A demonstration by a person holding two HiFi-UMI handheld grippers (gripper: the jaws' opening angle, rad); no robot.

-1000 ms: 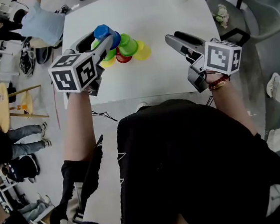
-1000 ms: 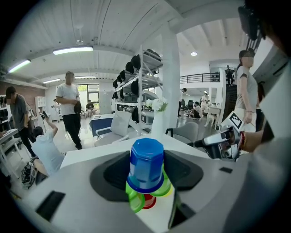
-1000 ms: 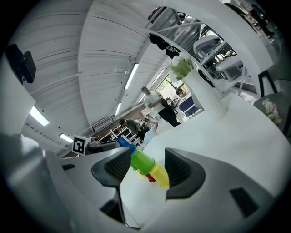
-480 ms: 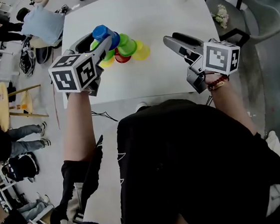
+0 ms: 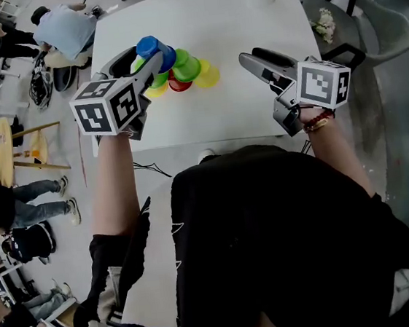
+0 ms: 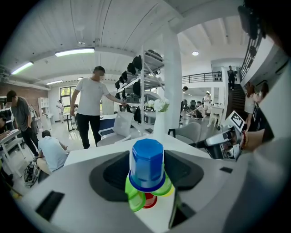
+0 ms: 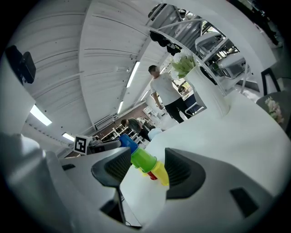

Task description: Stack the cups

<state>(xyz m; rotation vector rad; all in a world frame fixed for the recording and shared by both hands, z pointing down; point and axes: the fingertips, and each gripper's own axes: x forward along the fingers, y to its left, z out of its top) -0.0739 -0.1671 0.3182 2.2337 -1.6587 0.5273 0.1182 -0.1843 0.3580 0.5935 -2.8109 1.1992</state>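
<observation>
Blue cup (image 6: 146, 159) is gripped by left gripper (image 6: 145, 174), jaws just eased wider; red cup (image 6: 149, 200) beneath is half-hidden; right gripper (image 7: 146, 169) is held wide.

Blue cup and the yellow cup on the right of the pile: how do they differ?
The blue cup is up top, over the green cups; the yellow cup is at the bottom, on the table. The blue cup is between the left gripper's jaws, which have just been opening; the yellow cup stands untouched. Both belong to one pile.
</observation>
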